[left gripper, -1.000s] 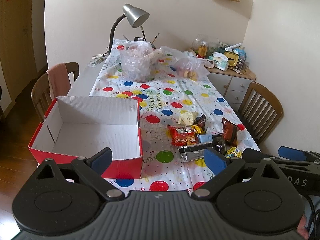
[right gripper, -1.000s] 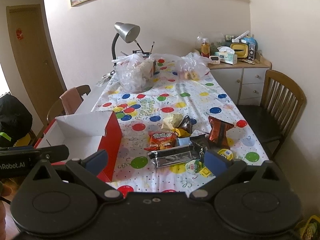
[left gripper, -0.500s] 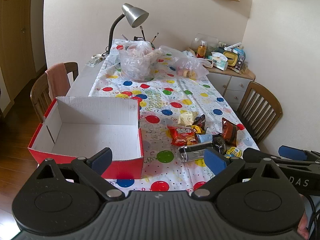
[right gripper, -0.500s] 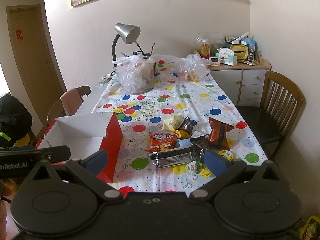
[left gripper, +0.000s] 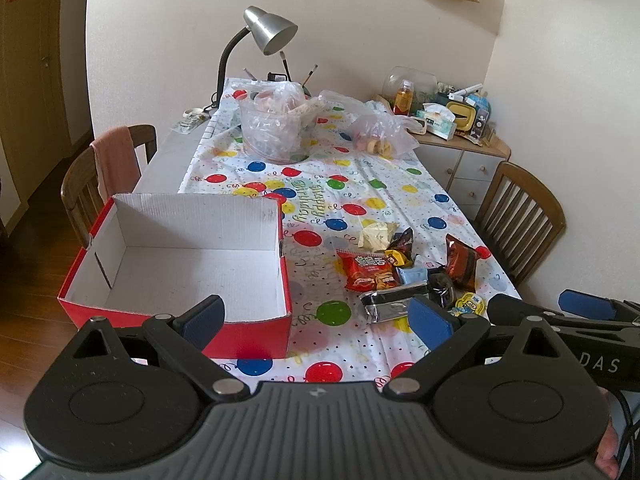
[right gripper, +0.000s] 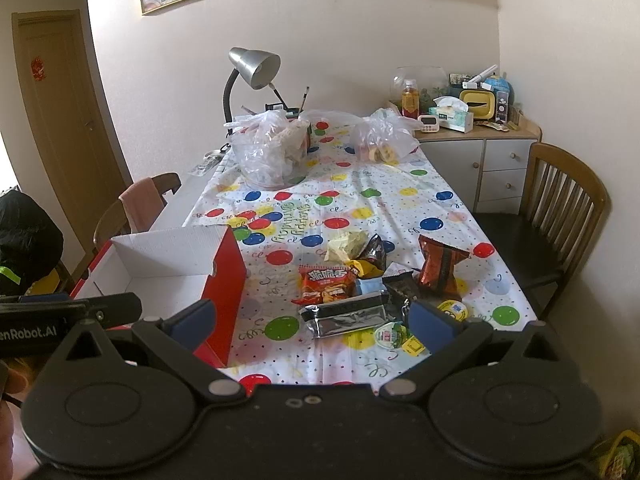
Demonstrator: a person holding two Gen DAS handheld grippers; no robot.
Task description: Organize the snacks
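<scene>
On the left we see a wooden chair with a pink cloth hanging on its back. Next to it, on the near left part of the desk, sits a red box that is white inside and has nothing in it. Our left hand-held gripper hangs low over the near edge of the desk, just in front of the box. Its two blue fingers are spread wide and hold nothing.

The desk has a party cloth with bright balloon spots. At the far end stand a silver lamp and two clear plastic bags (they look full of food).

To the right of the box lies the pile of snacks, all flat on the cloth and apart from the box. In it we see a red chip bag, a shiny silver pack just in front of it, a pale yellow pack behind, and a dark red bag off to the right. A small round yellow cup lies near the front of the pile.

Our right hand-held gripper hangs over the near edge in front of the snacks. Its fingers are spread wide too, and they touch no snack.

On the far right stands another wooden chair, and behind it a low cabinet with small things on top.
</scene>
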